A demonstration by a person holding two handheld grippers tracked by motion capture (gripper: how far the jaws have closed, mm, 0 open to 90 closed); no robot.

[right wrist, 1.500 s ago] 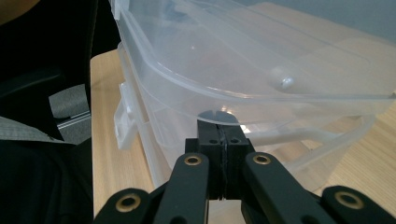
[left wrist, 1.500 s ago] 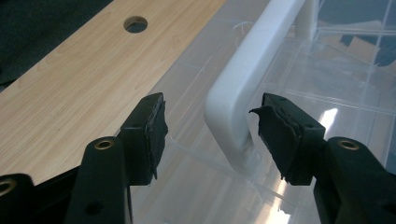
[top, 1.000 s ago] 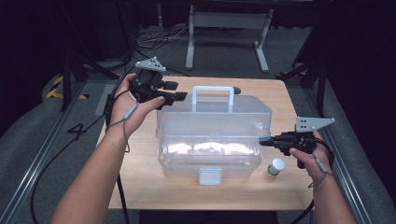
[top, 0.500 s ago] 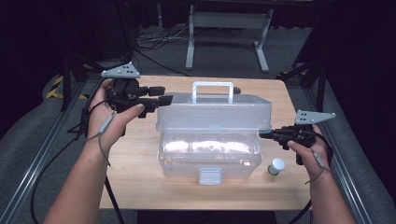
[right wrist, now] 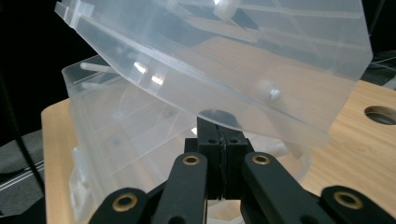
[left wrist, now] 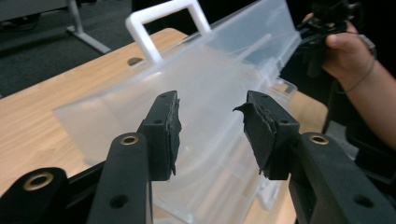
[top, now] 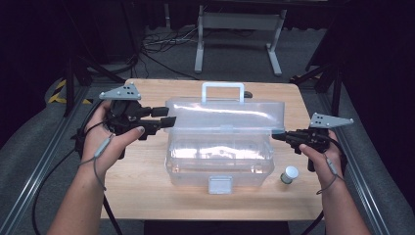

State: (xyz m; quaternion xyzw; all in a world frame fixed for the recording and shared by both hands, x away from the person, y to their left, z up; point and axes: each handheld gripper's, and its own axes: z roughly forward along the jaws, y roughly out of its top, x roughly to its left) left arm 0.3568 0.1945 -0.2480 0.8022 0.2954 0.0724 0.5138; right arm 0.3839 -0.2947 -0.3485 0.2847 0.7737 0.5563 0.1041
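A clear plastic box (top: 220, 156) with a white latch (top: 220, 184) stands mid-table. Its lid (top: 225, 115), with a white handle (top: 222, 90), is tilted up off the base. My right gripper (top: 275, 136) is shut, and its tip sits under the lid's right rim (right wrist: 219, 115); the pads (right wrist: 218, 135) meet with nothing between them. My left gripper (top: 170, 116) is open just left of the lid. Its jaws have just been closing, with nothing between the pads (left wrist: 168, 121); the lid (left wrist: 210, 70) lies beyond them.
A small grey-capped jar (top: 289, 175) stands on the wooden table (top: 147, 196) right of the box, near my right hand. The table has a round hole (right wrist: 383, 114). Cables trail off the table's left edge. Stands and dark floor lie beyond the far edge.
My left gripper has drawn back to the left and nearer, away from the lid's top. The lid has tipped up a little more on the shut right gripper.
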